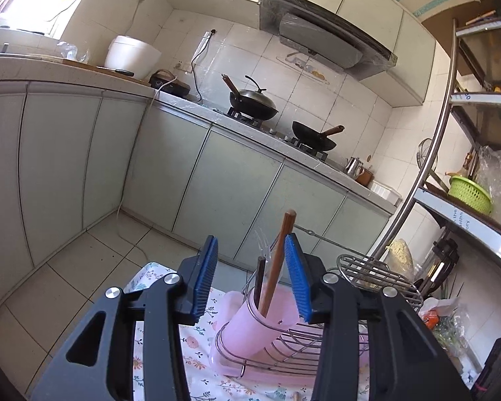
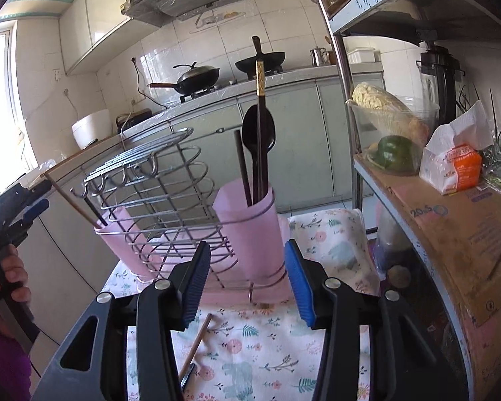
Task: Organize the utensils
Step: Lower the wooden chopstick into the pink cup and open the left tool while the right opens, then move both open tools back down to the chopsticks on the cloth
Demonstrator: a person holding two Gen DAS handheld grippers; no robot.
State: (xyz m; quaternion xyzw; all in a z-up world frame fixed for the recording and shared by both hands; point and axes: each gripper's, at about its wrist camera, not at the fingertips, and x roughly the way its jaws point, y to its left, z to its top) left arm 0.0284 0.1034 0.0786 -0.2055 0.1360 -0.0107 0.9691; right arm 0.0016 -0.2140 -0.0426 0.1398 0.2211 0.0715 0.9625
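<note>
Kitchen; floral tablecloth (image 2: 250, 344) underneath.

Cardboard sheet (image 2: 464, 234) on shelf: print reads partly "20", rest unclear. Orange tissue pack (image 2: 459, 167): characters too small. Shelf edge strip (image 1: 459, 220): fragment "nths".

The wooden chopstick (image 2: 197, 344) lying just below the right tool (image 2: 247, 284) runs behind its left finger, its lower end hidden; the chopsticks' tips ahead vanish inside the pink cup (image 2: 250, 227); print on the orange packet (image 2: 461, 167) is unreadable
</note>
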